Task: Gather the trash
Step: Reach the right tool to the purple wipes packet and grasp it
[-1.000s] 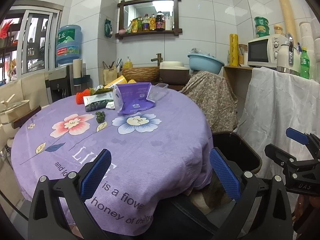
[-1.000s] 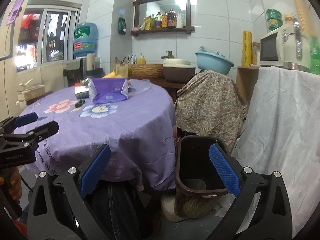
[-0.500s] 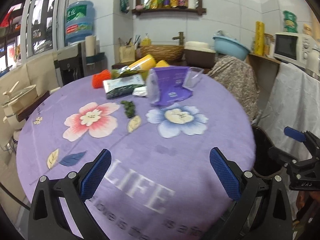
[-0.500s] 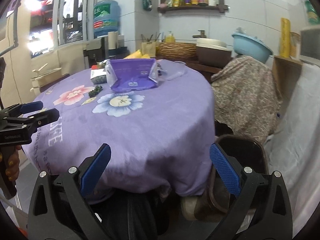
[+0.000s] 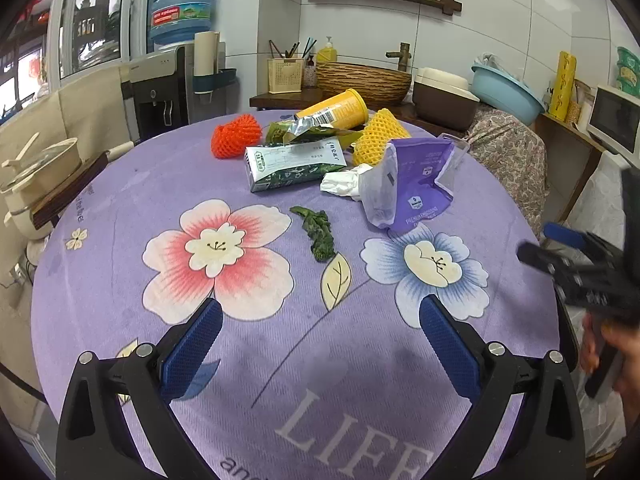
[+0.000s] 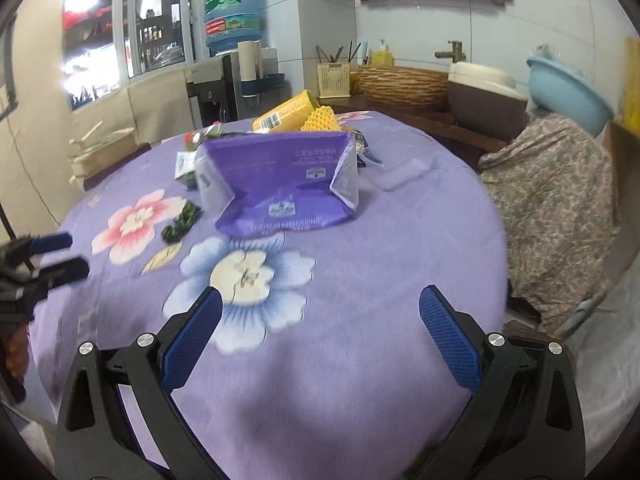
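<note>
Both grippers had moved forward over the round purple flowered tablecloth point(image 5: 120, 200). The left gripper point(image 5: 320, 344) and right gripper point(image 6: 320, 336) stood wide and empty. The purple plastic tissue bag point(image 5: 416, 188) lay at 1 o'clock from the left gripper.

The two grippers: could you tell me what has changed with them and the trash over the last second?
Both the left gripper and right gripper rose from beside the bin and advanced over the table toward the trash pile. Nothing was gripped or released; both remain open and empty. The purple bag, carton and green scrap lie where they were.
</note>
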